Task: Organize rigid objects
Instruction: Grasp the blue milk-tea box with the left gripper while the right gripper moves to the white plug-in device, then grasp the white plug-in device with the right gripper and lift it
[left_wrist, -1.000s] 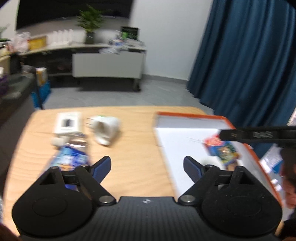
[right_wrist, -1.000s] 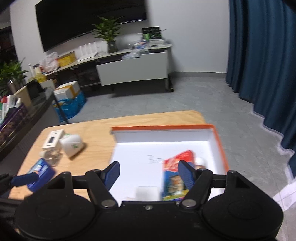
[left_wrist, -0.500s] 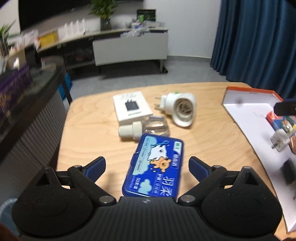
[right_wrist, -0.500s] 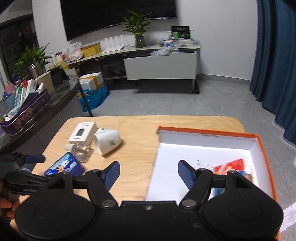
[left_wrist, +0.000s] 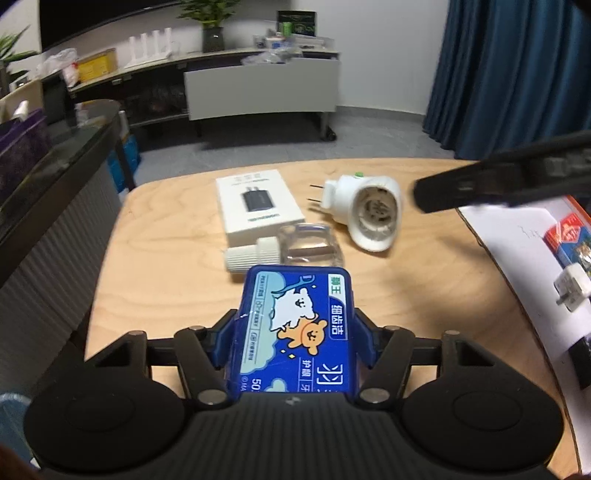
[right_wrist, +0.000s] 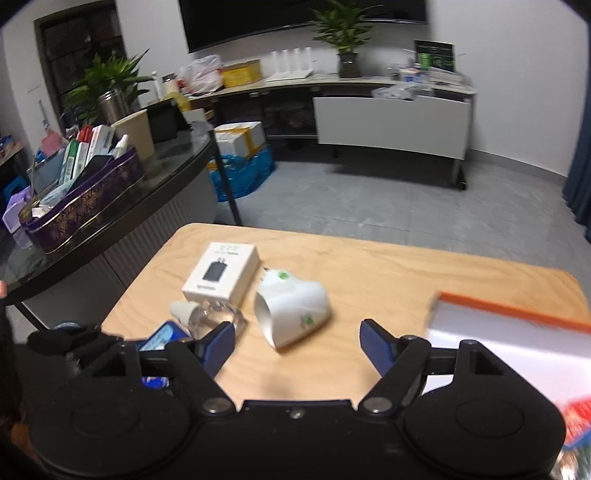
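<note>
My left gripper (left_wrist: 293, 343) is shut on a blue cartoon-printed case (left_wrist: 295, 332), its fingers against both long sides. Just beyond lie a clear bottle with a white cap (left_wrist: 284, 251), a white charger box (left_wrist: 256, 206) and a white plug-in device (left_wrist: 369, 210). My right gripper (right_wrist: 297, 343) is open and empty, hovering near the white plug-in device (right_wrist: 295, 310). The charger box (right_wrist: 221, 275) and bottle (right_wrist: 207, 314) lie to its left. The orange-rimmed white tray (right_wrist: 506, 314) is at the right.
The tray (left_wrist: 517, 266) holds a red-blue packet (left_wrist: 569, 240), a white plug (left_wrist: 572, 290) and a black item (left_wrist: 583, 354). A dark glass-topped counter (right_wrist: 110, 206) with a purple basket stands left of the wooden table (right_wrist: 388, 273).
My left gripper closed on the blue case. My right gripper swung left from over the tray toward the white plug-in device.
</note>
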